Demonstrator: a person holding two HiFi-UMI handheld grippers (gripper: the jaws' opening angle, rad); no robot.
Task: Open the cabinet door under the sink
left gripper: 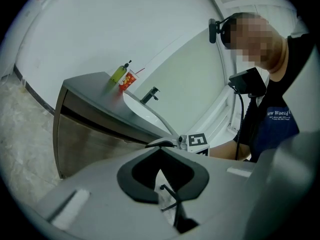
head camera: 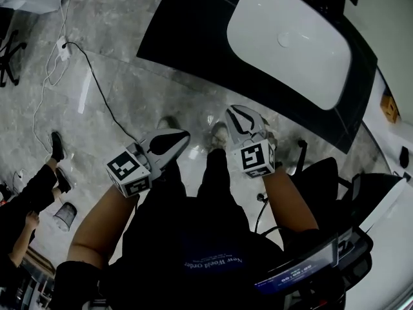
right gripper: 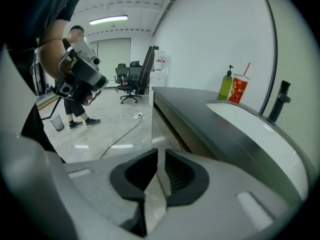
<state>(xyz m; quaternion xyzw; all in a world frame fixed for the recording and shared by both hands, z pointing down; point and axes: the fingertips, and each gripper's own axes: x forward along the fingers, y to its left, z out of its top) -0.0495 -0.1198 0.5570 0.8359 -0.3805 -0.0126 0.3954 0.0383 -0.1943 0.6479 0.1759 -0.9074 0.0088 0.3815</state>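
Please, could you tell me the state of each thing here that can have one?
cabinet door: closed
left gripper: jaws together, empty
right gripper: jaws slightly apart, empty
faucet: no water seen running
sink: empty
cup: upright, with a straw in it
soap bottle: upright

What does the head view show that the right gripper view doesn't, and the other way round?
Only the head view: the wearer's shoes, the drain, and the marker cube on the right gripper. Only the right gripper view: a ceiling light, a green bottle and a red cup. Both: the white basin, the dark counter and a cable on the floor.
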